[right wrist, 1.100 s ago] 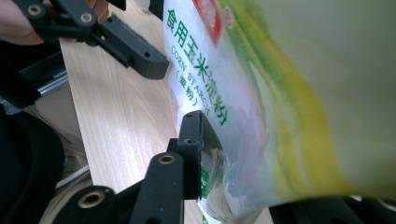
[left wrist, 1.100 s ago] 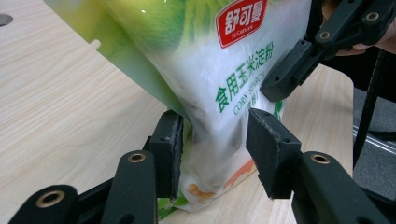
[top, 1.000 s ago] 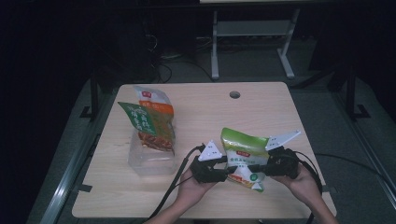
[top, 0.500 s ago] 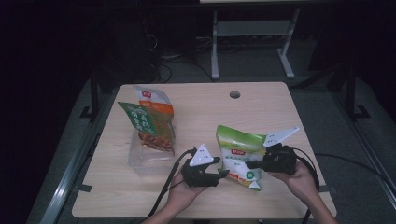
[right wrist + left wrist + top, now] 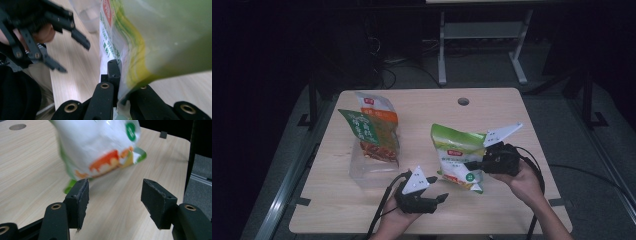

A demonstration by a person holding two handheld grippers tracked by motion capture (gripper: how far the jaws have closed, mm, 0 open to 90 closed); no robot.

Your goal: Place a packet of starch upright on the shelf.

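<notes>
Your right fingers [image 5: 117, 75] are pinching the edge of the green and white snack bag [image 5: 458, 152], pressed tight against the film on both sides, as the right gripper view shows from just behind them. In the high view your right gripper [image 5: 474, 164] is sitting right of centre in the frame, with your right hand [image 5: 524, 182] wrapped around its body from the lower right. The bag is hanging from that grip, held up off the table [image 5: 512, 115], its top pointing toward the upper left and its lower corner dangling close above the wood.

Your left fingers [image 5: 81, 195] are standing spread apart with nothing between them; they have just been opening. In the left gripper view the bag's [image 5: 100, 147] bottom is hovering beyond them, blurred, over bare wood [image 5: 30, 170]. In the high view your left gripper [image 5: 437, 200] is lying low in the frame, just left of centre, pointing right toward the bag but clear of it, with your left hand [image 5: 399, 217] coming in from the bottom edge.

Farther out, in the left-centre of the high view, two more packs are resting on the table: a dark green bag [image 5: 362, 125] leaning in front of an orange and white bag [image 5: 377, 106]. Below them a clear plastic piece [image 5: 367, 170] is lying on the wood. A round cable hole [image 5: 463, 101] is sitting near the table's far edge, toward the top centre of the frame.
</notes>
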